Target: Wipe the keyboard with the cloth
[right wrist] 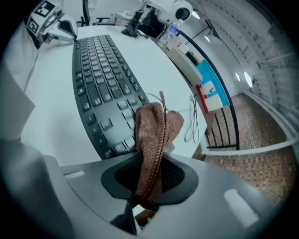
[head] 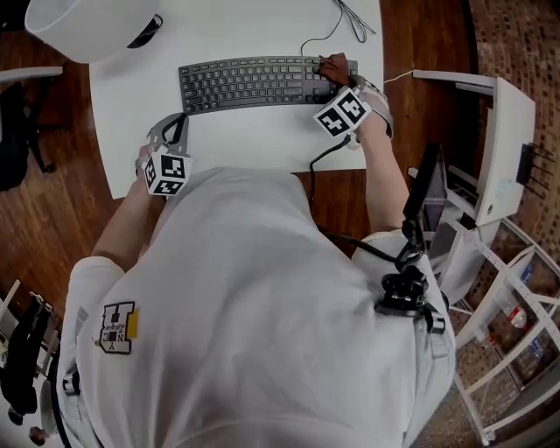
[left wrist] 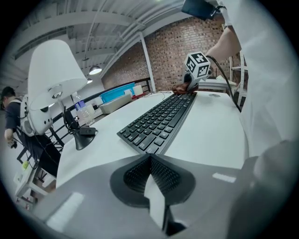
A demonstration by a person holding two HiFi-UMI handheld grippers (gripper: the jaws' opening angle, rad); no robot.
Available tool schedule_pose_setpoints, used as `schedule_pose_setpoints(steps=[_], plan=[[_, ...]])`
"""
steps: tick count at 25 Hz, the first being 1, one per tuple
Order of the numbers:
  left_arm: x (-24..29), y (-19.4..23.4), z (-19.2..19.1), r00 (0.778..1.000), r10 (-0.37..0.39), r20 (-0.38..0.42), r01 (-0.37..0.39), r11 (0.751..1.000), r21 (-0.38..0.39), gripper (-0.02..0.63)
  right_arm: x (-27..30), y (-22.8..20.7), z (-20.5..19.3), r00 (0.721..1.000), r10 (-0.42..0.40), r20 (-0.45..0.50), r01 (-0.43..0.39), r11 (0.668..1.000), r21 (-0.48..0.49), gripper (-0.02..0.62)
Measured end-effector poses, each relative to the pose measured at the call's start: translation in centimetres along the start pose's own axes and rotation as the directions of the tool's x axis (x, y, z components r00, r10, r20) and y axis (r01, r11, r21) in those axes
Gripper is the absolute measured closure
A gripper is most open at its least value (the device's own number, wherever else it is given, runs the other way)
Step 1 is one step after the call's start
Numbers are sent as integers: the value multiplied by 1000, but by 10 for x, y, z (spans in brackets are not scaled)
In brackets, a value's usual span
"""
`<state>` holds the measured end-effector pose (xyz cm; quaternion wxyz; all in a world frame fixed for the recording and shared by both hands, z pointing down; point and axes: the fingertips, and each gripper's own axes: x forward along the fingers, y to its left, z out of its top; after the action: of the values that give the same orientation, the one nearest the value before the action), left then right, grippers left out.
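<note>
A black keyboard lies across the white desk. My right gripper is shut on a folded brown cloth, which rests on the keyboard's right end. In the head view the brown cloth shows just past the marker cube. My left gripper hovers near the desk's front left edge, a little short of the keyboard's left end. Its jaws are shut with nothing between them. From the left gripper view the right gripper's marker cube sits at the keyboard's far end.
A white lampshade stands at the desk's back left corner, its dark base left of the keyboard. Cables trail off the back edge. A white metal trolley stands right of the desk, over wooden floor.
</note>
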<state>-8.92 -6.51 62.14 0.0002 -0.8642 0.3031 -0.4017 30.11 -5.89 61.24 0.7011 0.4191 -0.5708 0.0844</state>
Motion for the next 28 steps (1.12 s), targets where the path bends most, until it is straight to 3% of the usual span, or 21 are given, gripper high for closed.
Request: schedule_pose_setpoints(steps=[4, 7, 10, 13, 16, 19, 21, 23, 28], plan=[[1, -1, -1, 1000, 0, -2, 0, 1000, 0, 606, 11, -19, -43, 995, -15, -104, 22, 997, 68, 511], [0, -1, -1, 1000, -3, 1, 3, 1000, -1, 606, -2, -16, -25, 997, -26, -77, 31, 998, 61, 511], [0, -1, 0, 1000, -5, 8, 5, 1000, -3, 606, -34, 18, 45, 997, 2, 71, -1, 1000, -12, 511], [0, -1, 0, 1000, -6, 15, 6, 1000, -8, 606, -67, 81, 145, 962, 69, 264, -23, 985, -173, 511], [0, 0, 0, 1000, -9, 20, 9, 1000, -6, 606, -100, 147, 231, 909, 171, 381, -25, 933, -360, 511], [0, 0, 1, 1000, -14, 22, 14, 1000, 3, 606, -119, 194, 280, 875, 255, 411, -30, 877, -479, 511], [0, 1, 0, 1000, -12, 20, 12, 1000, 11, 606, -119, 206, 292, 875, 260, 408, -20, 861, -508, 511], [0, 1, 0, 1000, -15, 22, 15, 1000, 11, 606, -116, 205, 291, 878, 258, 403, -24, 865, -501, 511], [-1, 1, 0, 1000, -12, 25, 12, 1000, 2, 606, -99, 176, 249, 902, 225, 367, -74, 921, -381, 511]])
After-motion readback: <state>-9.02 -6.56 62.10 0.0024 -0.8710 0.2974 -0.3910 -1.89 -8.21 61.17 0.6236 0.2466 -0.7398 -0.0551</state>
